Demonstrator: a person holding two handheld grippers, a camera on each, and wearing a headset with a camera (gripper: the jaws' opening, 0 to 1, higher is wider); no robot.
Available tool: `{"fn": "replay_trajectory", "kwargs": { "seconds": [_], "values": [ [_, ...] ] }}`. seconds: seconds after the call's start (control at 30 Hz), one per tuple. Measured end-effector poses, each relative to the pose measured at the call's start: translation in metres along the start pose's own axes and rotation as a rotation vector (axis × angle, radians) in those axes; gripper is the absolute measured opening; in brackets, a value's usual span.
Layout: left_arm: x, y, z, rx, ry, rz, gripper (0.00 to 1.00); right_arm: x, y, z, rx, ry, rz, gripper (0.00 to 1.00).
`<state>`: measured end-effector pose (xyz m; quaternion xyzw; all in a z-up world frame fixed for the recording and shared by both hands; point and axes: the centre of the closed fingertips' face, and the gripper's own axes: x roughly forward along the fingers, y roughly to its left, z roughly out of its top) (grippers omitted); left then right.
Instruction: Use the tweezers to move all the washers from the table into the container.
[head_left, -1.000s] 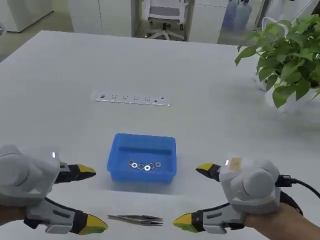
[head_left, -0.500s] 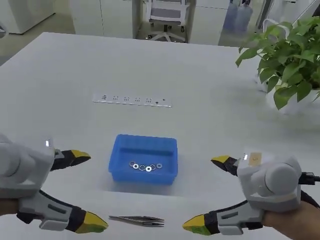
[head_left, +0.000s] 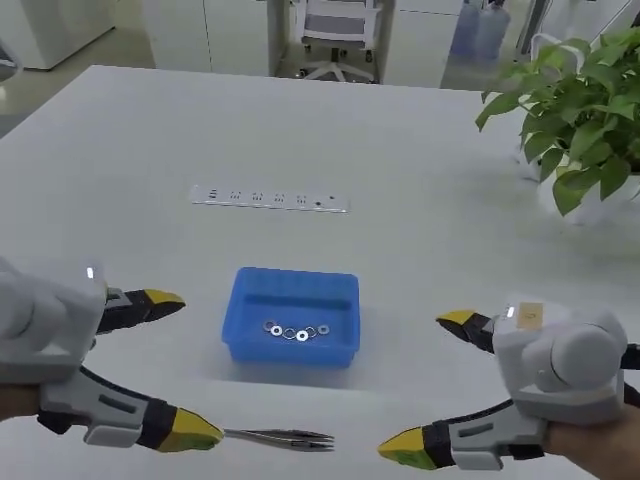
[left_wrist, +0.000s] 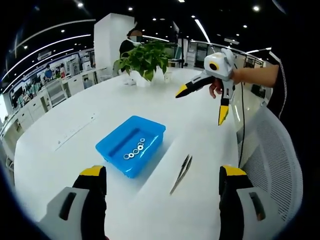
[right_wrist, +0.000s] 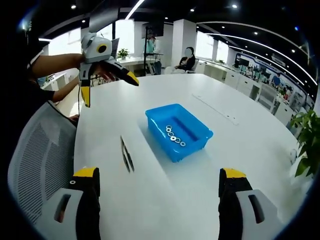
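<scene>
Left hand-held gripper: spread wide, empty, above desk front edge. Right hand-held gripper: likewise spread, empty. Washers: clustered in row inside blue container. Tweezers: flat on desk, between container and front edge, untouched.

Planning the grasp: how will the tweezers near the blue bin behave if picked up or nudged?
The tweezers look thin, metallic, flat on the smooth white table: probably light, apt to slide or pivot, not roll. Their slender prongs likely flex shut when squeezed. The low profile may hinder getting under them.
</scene>
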<state>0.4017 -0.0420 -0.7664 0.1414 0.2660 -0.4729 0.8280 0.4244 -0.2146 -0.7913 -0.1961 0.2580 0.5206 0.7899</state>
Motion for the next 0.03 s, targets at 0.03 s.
{"fn": "replay_trajectory", "kwargs": {
  "seconds": [0.03],
  "values": [
    [-0.0002, -0.0001, 0.0004, 0.001, -0.001, 0.000, 0.99, 0.0000, -0.0004, -0.0001, 0.001, -0.002, -0.001, 1.00]
  ]
}}
